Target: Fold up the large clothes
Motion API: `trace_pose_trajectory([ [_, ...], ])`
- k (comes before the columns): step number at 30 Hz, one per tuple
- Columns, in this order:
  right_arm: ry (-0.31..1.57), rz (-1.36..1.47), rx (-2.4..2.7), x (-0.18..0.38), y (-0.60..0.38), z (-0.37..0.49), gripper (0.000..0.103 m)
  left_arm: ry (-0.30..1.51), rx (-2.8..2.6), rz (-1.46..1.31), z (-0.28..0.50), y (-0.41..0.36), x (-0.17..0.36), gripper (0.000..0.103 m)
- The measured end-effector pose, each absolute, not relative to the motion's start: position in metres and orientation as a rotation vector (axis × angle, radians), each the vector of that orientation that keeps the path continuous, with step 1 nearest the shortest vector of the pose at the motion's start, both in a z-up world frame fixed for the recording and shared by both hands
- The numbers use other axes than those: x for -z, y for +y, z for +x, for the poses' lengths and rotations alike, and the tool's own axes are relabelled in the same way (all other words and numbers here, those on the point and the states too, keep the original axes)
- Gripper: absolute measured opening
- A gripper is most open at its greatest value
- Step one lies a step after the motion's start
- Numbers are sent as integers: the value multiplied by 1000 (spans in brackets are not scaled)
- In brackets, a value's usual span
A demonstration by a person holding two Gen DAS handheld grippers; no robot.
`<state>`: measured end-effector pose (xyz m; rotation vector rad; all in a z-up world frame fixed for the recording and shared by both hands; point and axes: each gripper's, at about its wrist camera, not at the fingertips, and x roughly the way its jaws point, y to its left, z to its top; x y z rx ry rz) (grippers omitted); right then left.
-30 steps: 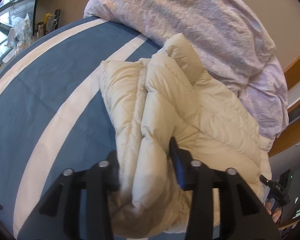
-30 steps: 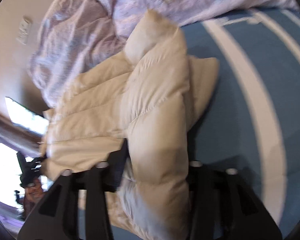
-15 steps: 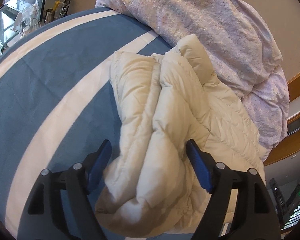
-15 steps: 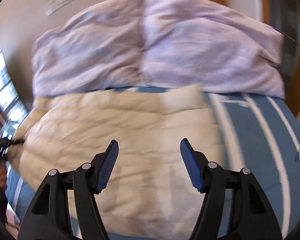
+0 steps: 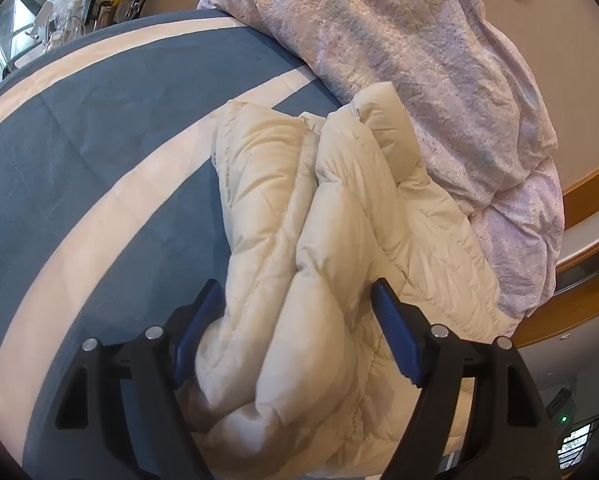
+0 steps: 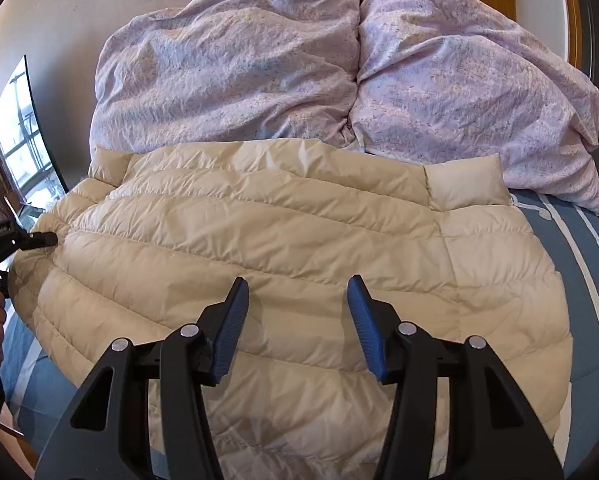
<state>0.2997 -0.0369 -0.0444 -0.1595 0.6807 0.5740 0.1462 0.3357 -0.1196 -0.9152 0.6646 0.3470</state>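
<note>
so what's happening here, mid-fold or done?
Looks mid-fold. A person works a cream quilted puffer jacket on the blue-and-white striped bedspread, in front of the crumpled lilac duvet. The left tongs are open, with a bunched end of the jacket between the jaws. The right tongs hang open above the flattened body, gripping nothing.

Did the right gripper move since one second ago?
Yes. The right gripper let go of the cream jacket, opened, and swung round to face the lilac duvet squarely.
</note>
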Motion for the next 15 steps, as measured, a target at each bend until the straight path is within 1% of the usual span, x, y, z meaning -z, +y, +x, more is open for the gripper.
trace_pose_trajectory([
  [4, 670, -164, -556, 47, -34, 295, 54, 658, -342, -921, 146, 336, 120, 77],
  [9, 742, -243, -520, 69, -20, 302, 54, 660, -341, -912, 148, 335, 120, 76],
  [10, 748, -253, -516, 72, -18, 303, 54, 660, -332, -915, 149, 335, 120, 70],
  [11, 755, -261, -512, 76, -15, 304, 54, 662, -324, -921, 150, 334, 121, 67],
  [13, 771, -261, -510, 81, -13, 306, 54, 663, -306, -933, 152, 334, 123, 53],
  [14, 781, -257, -512, 82, -13, 308, 54, 665, -293, -941, 153, 333, 124, 50],
  [15, 789, -250, -515, 83, -13, 309, 54, 662, -287, -944, 153, 332, 123, 44],
])
